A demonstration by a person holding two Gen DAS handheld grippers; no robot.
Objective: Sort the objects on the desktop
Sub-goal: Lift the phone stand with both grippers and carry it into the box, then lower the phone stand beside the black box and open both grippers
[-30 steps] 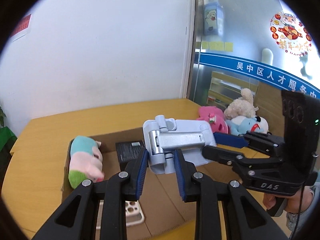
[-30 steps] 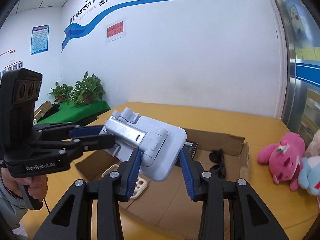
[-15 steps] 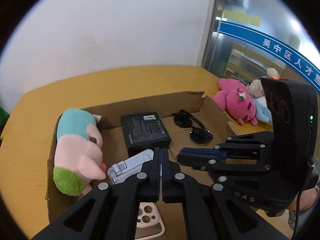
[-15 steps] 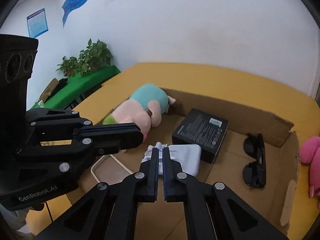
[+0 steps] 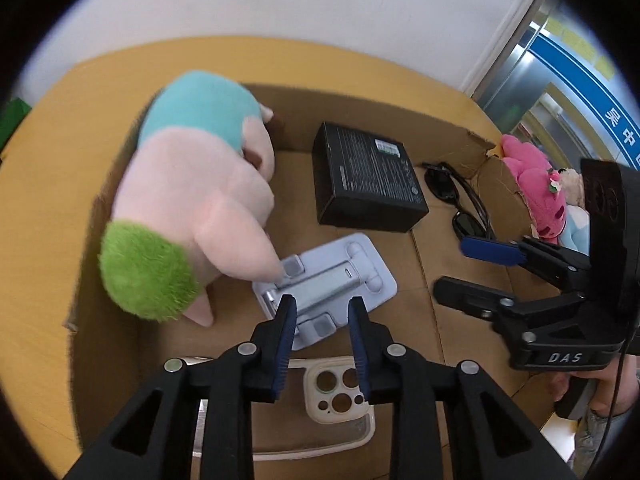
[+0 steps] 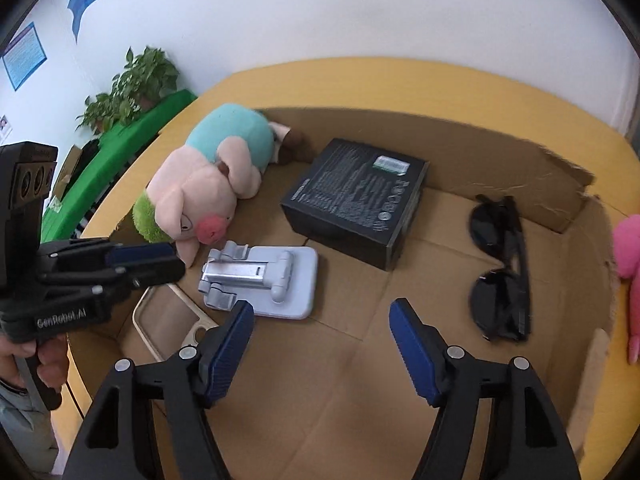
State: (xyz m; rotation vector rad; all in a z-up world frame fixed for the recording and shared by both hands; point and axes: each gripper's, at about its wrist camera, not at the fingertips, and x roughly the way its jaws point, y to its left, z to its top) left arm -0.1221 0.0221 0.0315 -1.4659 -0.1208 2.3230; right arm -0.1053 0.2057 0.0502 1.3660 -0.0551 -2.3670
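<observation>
A grey-blue folding phone stand [image 5: 326, 280] [image 6: 262, 280] lies flat on the floor of a shallow cardboard box [image 5: 460, 132] [image 6: 568, 176]. A plush pig [image 5: 192, 200] [image 6: 208, 176], a black box [image 5: 366, 178] [image 6: 356, 200], sunglasses [image 5: 460, 204] [image 6: 502, 276] and a phone case [image 5: 338, 390] [image 6: 168, 320] also lie in the box. My left gripper [image 5: 322, 312] is open, its fingers just above the stand's near end, empty. My right gripper [image 6: 322, 320] is wide open and empty over the box floor, right of the stand.
A pink plush toy [image 5: 532, 188] [image 6: 632, 264] and other soft toys lie on the yellow table [image 5: 60, 160] outside the box's right wall. Potted plants [image 6: 132, 84] stand on a green surface beyond the table at the left.
The phone stand, held in the air between both grippers a second ago, now lies in the box. Both grippers were shut half a second ago and have now opened above it.
</observation>
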